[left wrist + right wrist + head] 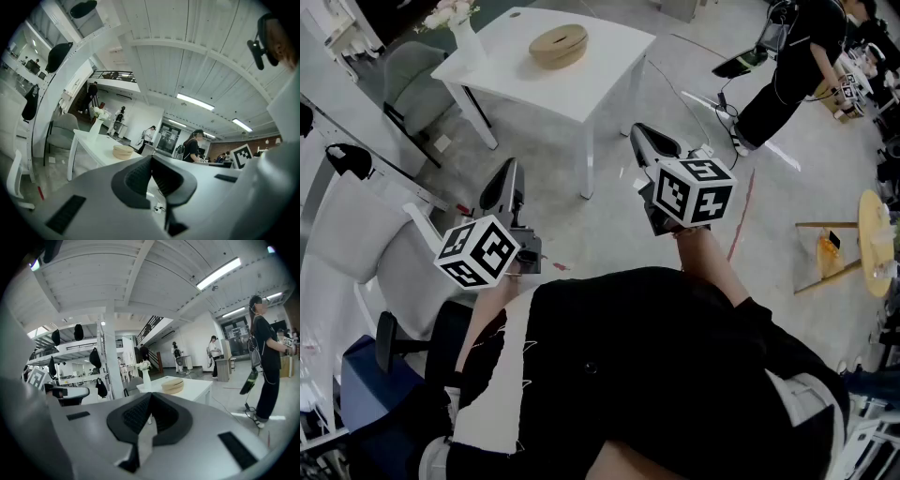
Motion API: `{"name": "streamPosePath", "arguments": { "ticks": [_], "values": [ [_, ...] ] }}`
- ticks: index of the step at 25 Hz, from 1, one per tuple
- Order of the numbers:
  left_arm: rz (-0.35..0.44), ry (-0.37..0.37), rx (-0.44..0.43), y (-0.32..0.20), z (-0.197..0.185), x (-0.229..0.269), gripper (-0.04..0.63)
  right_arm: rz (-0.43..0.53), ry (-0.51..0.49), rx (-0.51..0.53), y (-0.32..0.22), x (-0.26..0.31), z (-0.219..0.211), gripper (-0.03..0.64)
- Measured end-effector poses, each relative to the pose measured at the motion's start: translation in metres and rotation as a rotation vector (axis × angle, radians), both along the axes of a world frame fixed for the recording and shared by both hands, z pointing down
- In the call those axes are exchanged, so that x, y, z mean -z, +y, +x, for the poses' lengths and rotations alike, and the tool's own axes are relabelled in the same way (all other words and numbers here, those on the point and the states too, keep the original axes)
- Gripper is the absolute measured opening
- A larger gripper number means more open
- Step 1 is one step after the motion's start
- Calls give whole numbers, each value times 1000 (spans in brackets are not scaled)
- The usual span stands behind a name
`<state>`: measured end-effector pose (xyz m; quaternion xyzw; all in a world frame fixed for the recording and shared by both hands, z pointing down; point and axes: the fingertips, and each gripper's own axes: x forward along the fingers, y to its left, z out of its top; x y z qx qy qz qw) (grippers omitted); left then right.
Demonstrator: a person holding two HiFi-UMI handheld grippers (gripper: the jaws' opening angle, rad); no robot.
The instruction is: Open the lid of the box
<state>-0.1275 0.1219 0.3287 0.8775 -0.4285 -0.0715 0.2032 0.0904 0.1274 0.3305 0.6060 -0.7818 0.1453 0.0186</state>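
Note:
A round tan wooden box (pixel 559 45) with its lid on sits on a white table (pixel 609 70) some way ahead of me. The same box (pixel 123 152) shows small in the left gripper view, and the box (pixel 173 385) appears again in the right gripper view. My left gripper (pixel 508 184) is held at waist height, shut and empty. Further right, my right gripper (pixel 645 141) points toward the table, also shut with nothing in it. Both are well short of the box.
A white vase of flowers (pixel 459 33) stands at the table's left corner, with a grey armchair (pixel 412 70) behind. White chairs (pixel 366 239) are at my left. A person in black (pixel 792 66) stands at the right, near cables on the floor and a wooden stool (pixel 853 244).

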Motion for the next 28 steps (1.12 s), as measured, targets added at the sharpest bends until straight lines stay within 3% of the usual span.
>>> {"name": "streamPosePath", "arguments": {
  "ticks": [8,17,28],
  "values": [
    [-24,10,9,-4,-8,-10,11,-14,-3,23,-7,-4,-11,5],
    [-98,-1,31,-6,-13,-40,11,-110,-49,39,-18,-37,-17,5],
    [-121,-21,85,-65,-10,-50,11,-129,-96,31,-94,-54,-1,5]
  ]
}}
